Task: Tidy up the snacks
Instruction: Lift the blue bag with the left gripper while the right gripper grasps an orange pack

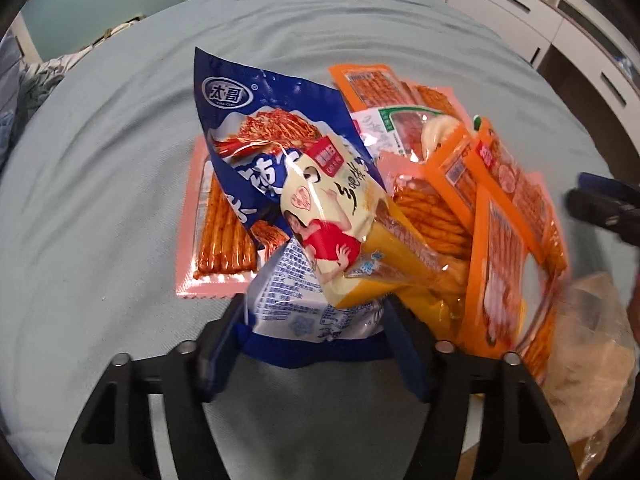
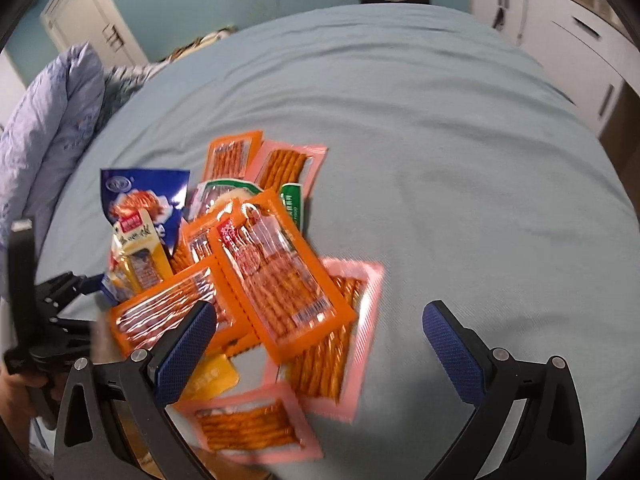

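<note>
Snacks point(image 2: 256, 264) lie piled on a pale blue bedsheet point(image 2: 460, 160), near white cabinets point(image 2: 560, 40). The blue packet point(image 1: 256, 152) points away, lower end between the left gripper point(image 1: 312, 320) pads; the right gripper point(image 2: 316, 340) is spread wide.

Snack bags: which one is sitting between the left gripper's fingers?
The blue bag, the only blue one; its white-printed end sits between the left gripper fingers.

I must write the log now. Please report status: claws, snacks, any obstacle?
Left claw closed on blue-and-white packet. Right claw open, empty, above snack pile. Yellow packet lies across the gripped one. Bed sheet otherwise free.
</note>
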Demonstrator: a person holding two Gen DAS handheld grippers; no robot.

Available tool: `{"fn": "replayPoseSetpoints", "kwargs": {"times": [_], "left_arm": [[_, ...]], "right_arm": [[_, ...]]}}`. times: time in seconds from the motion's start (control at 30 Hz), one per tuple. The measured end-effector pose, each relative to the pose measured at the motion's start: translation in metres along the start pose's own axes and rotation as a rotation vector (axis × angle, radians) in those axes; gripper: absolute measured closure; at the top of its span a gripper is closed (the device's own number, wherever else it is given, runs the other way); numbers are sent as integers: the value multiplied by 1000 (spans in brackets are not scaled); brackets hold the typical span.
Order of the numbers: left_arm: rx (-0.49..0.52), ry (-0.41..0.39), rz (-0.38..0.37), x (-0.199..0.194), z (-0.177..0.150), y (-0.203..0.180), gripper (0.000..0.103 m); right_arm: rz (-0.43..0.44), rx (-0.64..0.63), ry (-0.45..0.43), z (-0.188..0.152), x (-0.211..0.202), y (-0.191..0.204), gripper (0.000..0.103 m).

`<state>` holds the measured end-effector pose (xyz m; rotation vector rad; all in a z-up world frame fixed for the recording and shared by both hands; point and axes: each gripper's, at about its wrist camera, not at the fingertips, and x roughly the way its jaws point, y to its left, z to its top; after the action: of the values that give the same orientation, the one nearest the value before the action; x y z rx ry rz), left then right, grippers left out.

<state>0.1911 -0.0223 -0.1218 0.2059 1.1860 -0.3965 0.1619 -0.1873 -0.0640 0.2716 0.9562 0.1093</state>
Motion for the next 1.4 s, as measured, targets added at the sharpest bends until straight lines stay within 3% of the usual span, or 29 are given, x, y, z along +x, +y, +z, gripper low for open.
{"fn": "replayPoseSetpoints", "kwargs": {"times": [0.07, 0.17, 0.37, 0.47, 0.53, 0.57, 0.6, 0.7, 0.73, 0.87, 0.97, 1.1, 1.2, 1.4], "left_arm": [[-17, -5, -31, -4, 0, 3, 55], [-42, -15, -39, -11, 0, 6, 65], [-99, -65, -6, -48, -7, 13, 74], [-130, -102, 7, -74, -13, 16, 75], [-162, -139, 33, -98, -21, 23, 75], [-174, -152, 44, -107, -24, 24, 75], [-185, -166, 62, -117, -27, 27, 75], [-184, -212, 141, -136, -40, 23, 75], [-179, -237, 158, -143, -41, 25, 75], [-201, -306, 166, -166, -56, 28, 75], [-202, -319, 101, -184, -71, 20, 75], [-110, -338, 73, -196, -90, -15, 74], [-71, -345, 4, -201, -101, -37, 74], [-5, -262, -71, -187, -119, -70, 74]], "right_arm": [[-19, -57, 9, 6, 14, 10, 0], [-34, -133, 18, 11, 29, 20, 0], [-31, -196, 44, 11, 56, 32, 5], [16, -169, 49, 11, 55, 33, 27], [29, -156, 47, 10, 51, 33, 49], [29, -155, 45, 10, 50, 33, 52], [33, -151, 40, 8, 48, 32, 63], [28, -126, 15, 4, 38, 28, 76], [28, -115, -1, 2, 33, 25, 88], [76, 0, -81, -8, -7, 6, 99], [107, 43, -108, -18, -26, -2, 99], [119, 54, -142, -36, -48, -6, 99], [141, 75, -177, -46, -65, -4, 99], [255, 144, -286, -80, -111, -7, 99]]}}
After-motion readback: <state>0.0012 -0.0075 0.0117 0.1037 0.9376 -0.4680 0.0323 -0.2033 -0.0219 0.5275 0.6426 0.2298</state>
